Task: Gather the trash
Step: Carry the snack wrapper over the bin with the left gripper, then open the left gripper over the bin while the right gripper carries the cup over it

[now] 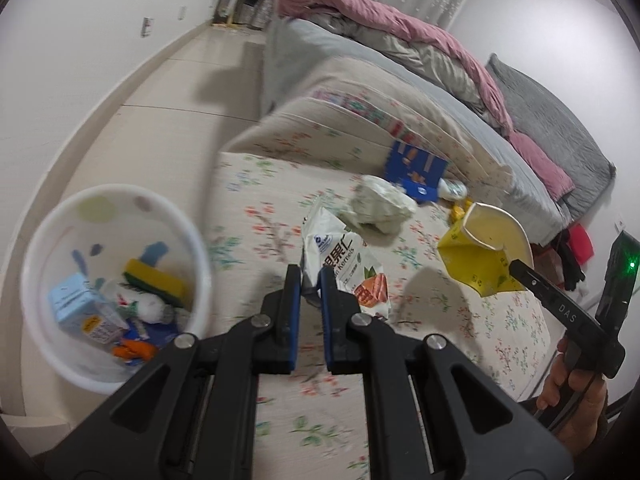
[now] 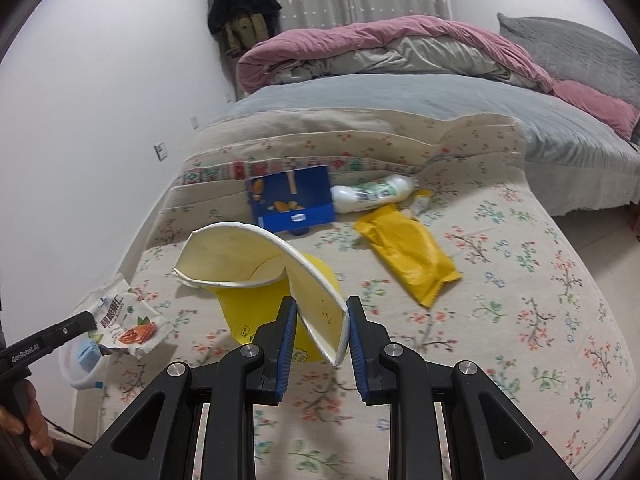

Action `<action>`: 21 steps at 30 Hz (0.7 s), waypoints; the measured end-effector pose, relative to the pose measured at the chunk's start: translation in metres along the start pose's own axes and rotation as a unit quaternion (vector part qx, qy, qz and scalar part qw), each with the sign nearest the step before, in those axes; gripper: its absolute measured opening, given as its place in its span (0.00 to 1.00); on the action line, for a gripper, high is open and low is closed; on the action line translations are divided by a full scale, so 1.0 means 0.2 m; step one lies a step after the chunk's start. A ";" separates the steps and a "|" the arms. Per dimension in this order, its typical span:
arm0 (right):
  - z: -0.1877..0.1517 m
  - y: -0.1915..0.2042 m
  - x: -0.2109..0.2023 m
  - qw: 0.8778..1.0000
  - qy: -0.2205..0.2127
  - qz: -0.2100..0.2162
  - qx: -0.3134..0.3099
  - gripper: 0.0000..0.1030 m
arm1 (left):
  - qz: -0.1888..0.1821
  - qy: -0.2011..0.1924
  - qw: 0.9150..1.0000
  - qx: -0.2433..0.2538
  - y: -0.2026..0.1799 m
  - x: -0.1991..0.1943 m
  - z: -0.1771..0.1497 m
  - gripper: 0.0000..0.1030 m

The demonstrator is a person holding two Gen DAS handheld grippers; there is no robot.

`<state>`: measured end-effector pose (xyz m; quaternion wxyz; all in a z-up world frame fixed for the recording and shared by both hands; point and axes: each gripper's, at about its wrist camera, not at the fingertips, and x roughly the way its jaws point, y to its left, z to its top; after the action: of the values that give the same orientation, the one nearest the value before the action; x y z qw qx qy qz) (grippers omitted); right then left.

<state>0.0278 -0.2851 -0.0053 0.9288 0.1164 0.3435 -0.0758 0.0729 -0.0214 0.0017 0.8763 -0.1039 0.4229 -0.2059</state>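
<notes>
Left gripper (image 1: 310,280): clenched on snack bag (image 1: 344,264).
Right gripper (image 2: 320,320): grasping crushed cup (image 2: 256,256).
Bin (image 1: 44,216): nine o'clock of left gripper.

Left wrist view: set close above the floral quilt (image 1: 248,184), aimed along it toward the bed (image 1: 360,64), bin (image 1: 52,216) at lower left; right wrist view: equally close, facing the bed (image 2: 400,96) squarely; shared: quilt (image 2: 520,264), blue box (image 1: 416,168) (image 2: 290,198), both held pieces.

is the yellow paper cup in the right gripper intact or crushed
Crushed: the yellow paper cup has its white rim buckled into a flattened fold, and the right gripper pinches that folded wall above the floral bedspread.
</notes>
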 end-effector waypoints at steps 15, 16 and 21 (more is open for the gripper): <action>0.01 0.35 0.08 0.998 0.008 0.043 -0.049 0.25 | 0.072 -0.035 0.995 -0.054 0.37 -0.20 -0.02 0.10; 0.01 0.38 0.08 0.998 0.009 0.046 -0.052 0.25 | 0.076 -0.037 0.995 -0.057 0.38 -0.21 -0.02 0.10; 0.00 0.51 0.11 0.996 0.014 0.063 -0.069 0.25 | 0.100 -0.044 0.991 -0.083 0.51 -0.26 -0.04 0.10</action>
<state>0.0666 -0.1874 -0.0033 0.9327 0.0748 0.3527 0.0087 0.0665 0.0935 -0.0033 0.8987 -0.1424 0.4075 -0.0767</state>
